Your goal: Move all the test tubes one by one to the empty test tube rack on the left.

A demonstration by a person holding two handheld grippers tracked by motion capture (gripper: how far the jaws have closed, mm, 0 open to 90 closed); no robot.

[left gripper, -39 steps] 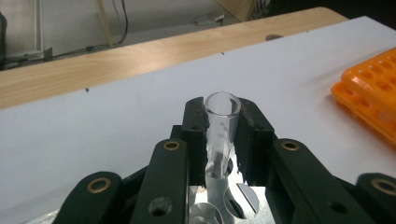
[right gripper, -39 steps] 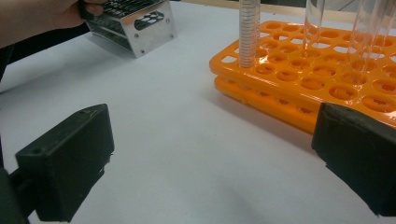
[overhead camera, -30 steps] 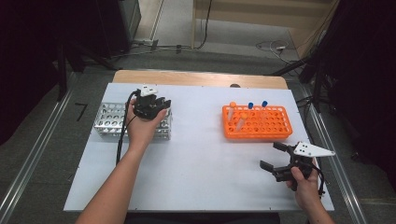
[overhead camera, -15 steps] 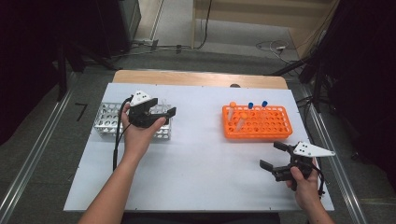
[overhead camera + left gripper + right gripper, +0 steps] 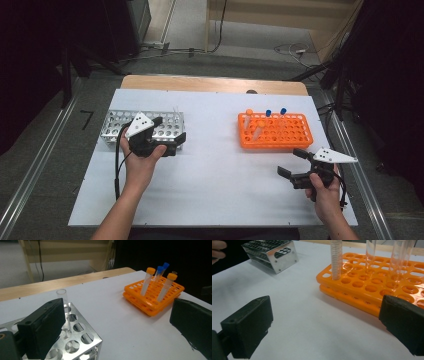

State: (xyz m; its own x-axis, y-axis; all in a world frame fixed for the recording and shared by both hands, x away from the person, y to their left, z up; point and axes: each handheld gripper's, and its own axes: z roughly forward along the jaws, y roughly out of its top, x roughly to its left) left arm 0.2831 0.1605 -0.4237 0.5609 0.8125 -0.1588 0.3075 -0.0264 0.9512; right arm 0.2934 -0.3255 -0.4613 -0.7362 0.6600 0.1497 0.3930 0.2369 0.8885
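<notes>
Hiding part of the metal rack, the left tool gapes empty.

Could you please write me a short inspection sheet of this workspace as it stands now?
Surface: white table top, bare between the racks.
Job's things: metal rack holding one clear uncapped tube; orange rack with two orange-capped and two blue-capped tubes.
Clutter: nothing seen.
Grippers: left gripper by the metal rack, jaws just opened, nothing between them; right gripper open, empty.
Cables: black cable along the left forearm; more on the floor behind.
Surroundings: dark, floor rails on both sides.
</notes>
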